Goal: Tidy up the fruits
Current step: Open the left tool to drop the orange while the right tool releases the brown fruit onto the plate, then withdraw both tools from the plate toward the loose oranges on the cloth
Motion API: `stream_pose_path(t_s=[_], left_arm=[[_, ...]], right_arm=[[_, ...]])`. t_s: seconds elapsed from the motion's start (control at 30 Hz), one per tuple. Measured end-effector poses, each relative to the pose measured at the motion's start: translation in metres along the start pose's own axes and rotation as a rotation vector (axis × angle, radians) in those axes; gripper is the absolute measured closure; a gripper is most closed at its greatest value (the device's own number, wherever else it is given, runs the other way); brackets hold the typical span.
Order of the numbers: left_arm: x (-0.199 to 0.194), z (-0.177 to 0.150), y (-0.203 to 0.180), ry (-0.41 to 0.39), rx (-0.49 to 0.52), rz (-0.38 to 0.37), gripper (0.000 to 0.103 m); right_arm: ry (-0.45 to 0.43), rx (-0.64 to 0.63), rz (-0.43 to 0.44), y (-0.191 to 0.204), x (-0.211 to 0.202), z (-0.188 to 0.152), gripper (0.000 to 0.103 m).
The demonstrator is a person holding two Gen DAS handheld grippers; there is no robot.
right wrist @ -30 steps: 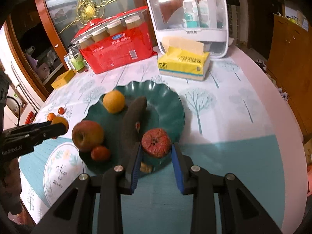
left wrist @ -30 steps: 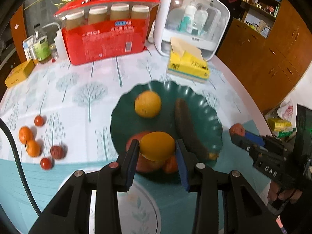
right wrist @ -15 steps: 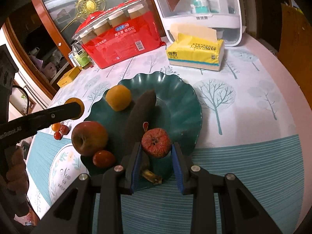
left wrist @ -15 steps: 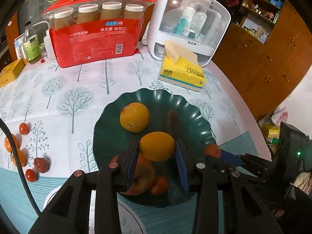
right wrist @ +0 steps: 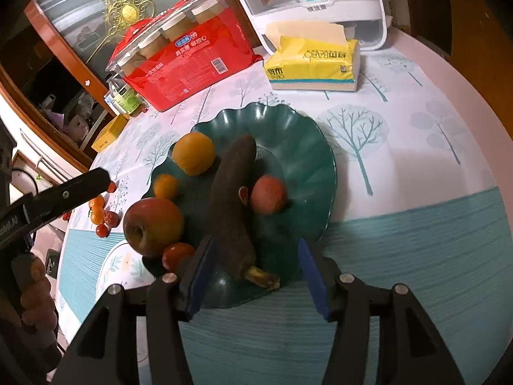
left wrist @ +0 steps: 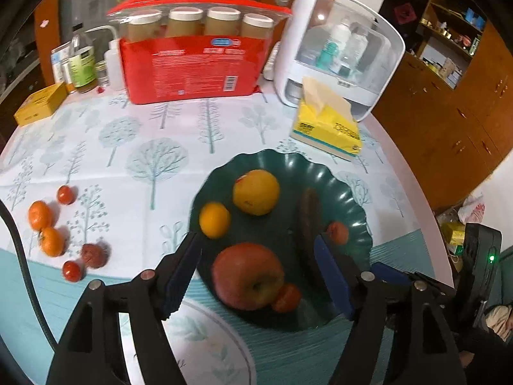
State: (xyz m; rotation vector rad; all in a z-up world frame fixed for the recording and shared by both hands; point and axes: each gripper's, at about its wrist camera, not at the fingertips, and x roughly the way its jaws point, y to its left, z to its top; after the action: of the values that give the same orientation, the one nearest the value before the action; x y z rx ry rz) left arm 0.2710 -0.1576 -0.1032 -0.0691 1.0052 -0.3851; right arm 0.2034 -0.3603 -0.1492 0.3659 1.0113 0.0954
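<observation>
At the near edge of the table, the left gripper (left wrist: pixel 256 272) stands with its jaws apart and nothing pressed between the pads; they have just been opening, and the apple (left wrist: pixel 247 276) lies on the plate in the gap beyond them. The right gripper (right wrist: pixel 256 276) is likewise spread, its jaws also just opened, framing the stem end of the blackened banana (right wrist: pixel 231 215) without pinching it. Both hover over the dark green scalloped plate (left wrist: pixel 356 211), which sits on the tree-patterned tablecloth (left wrist: pixel 134 147).

On the plate, a small tomato (left wrist: pixel 286 297) touches the apple, and a wrinkled reddish fruit (right wrist: pixel 268 194) rests against the banana's side. A small orange (left wrist: pixel 214 219) lies near the plate's left rim, just beside a larger yellow-orange fruit (left wrist: pixel 256 191).

Off the plate to the left, a cluster of loose fruit (left wrist: pixel 57 234) remains on the cloth: two tangerines, two small tomatoes and a dark red fruit.

Further back sits a yellow tissue pack (left wrist: pixel 327 130), then a red package of jars (left wrist: pixel 195 61) and a white domed case (left wrist: pixel 340 54).
</observation>
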Motion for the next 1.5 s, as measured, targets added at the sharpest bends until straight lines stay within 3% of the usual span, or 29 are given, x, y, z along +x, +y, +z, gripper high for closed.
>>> stream_pose_path(t_s=[0.43, 0.8, 1.17, 1.5], left_arm=[[-0.042, -0.061, 0.063, 0.062, -0.121, 0.107, 0.025], [-0.079, -0.091, 0.134, 0.121, -0.2, 0.131, 0.023], [-0.105, -0.097, 0.207, 0.141, -0.219, 0.163, 0.019], [-0.113, -0.074, 0.268, 0.155, -0.166, 0.161, 0.019]], right_arm=[[0.076, 0.065, 0.056, 0.027, -0.016, -0.031, 0.042], [0.154, 0.018, 0.088, 0.093, 0.003, -0.066, 0.042], [0.186, 0.013, 0.094, 0.163, 0.035, -0.08, 0.042], [0.18, 0.005, 0.083, 0.221, 0.06, -0.086, 0.042]])
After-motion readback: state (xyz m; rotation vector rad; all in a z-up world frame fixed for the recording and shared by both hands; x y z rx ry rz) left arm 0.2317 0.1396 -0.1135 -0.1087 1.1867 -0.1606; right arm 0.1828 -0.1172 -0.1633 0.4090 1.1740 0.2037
